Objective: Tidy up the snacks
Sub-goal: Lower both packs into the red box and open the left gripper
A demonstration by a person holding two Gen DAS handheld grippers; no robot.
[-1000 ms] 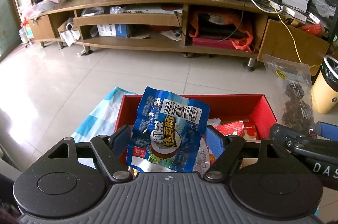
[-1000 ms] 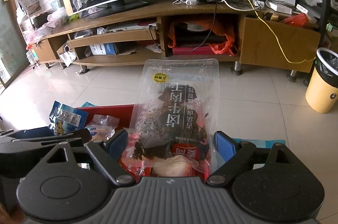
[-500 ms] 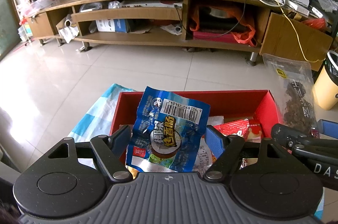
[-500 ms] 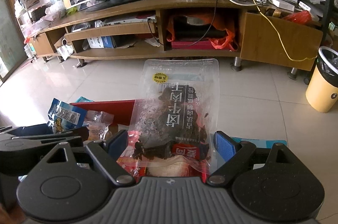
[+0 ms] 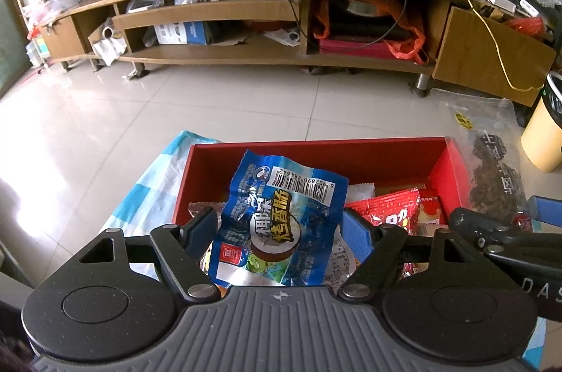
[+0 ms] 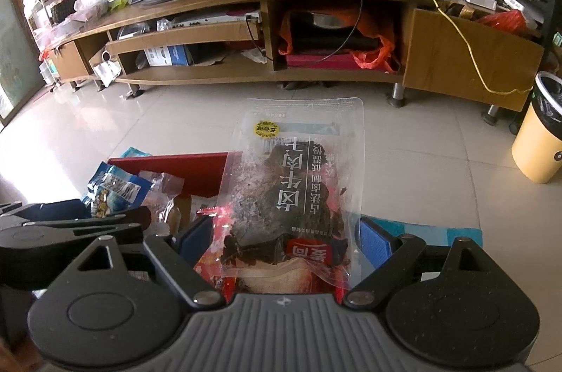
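Both hands have barely shifted; the left claw [image 5: 281, 231] still grips the blue snack packet [image 5: 281, 221] over the red box [image 5: 316, 149]; the right claw [image 6: 286, 240] holds the clear jerky bag [image 6: 298, 182] just right; tiled floor [image 5: 175, 105], wooden TV stand [image 5: 246, 56] beyond.

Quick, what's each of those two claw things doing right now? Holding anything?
Left gripper: closed on the blue snack packet, above the red box.
Right gripper: closed on the clear bag of dried meat.

Blue packet [image 5: 281, 221] hides snacks beneath; bin [image 6: 539, 140] cropped.
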